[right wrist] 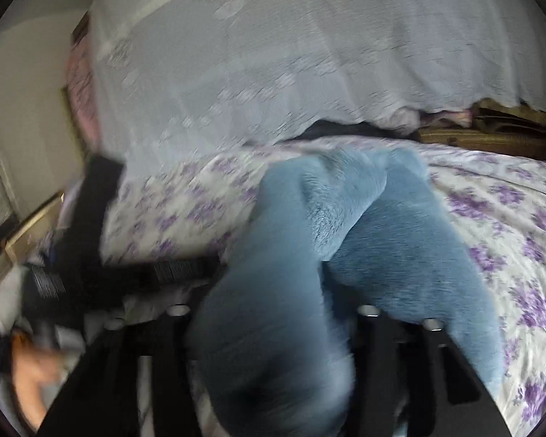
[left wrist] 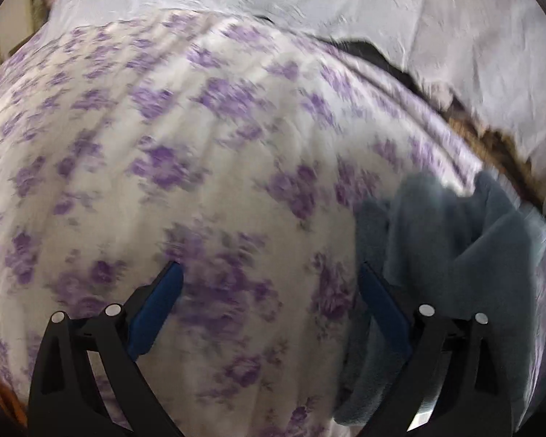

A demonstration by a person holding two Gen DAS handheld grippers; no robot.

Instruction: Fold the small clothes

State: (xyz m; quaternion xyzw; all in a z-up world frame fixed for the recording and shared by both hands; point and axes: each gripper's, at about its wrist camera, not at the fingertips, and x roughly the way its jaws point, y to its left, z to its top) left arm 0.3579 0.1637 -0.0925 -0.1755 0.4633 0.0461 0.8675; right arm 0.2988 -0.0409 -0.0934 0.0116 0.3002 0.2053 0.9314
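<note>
A fuzzy blue garment [right wrist: 349, 240] hangs bunched in front of the right wrist camera, over a white bedsheet with purple flowers [right wrist: 509, 218]. It covers my right gripper [right wrist: 273, 327], whose fingertips are hidden; the gripper appears shut on it. In the left wrist view the same blue garment [left wrist: 455, 255] lies crumpled at the right, beside the right blue finger [left wrist: 380, 302]. My left gripper [left wrist: 269, 291] is open and empty, just above the floral sheet [left wrist: 200, 145].
A pale white patterned cover [right wrist: 273, 54] lies at the back; it also shows in the left wrist view [left wrist: 455, 36]. A wooden bed frame [right wrist: 491, 134] runs along the right. A dark object [right wrist: 91, 218] is at the left.
</note>
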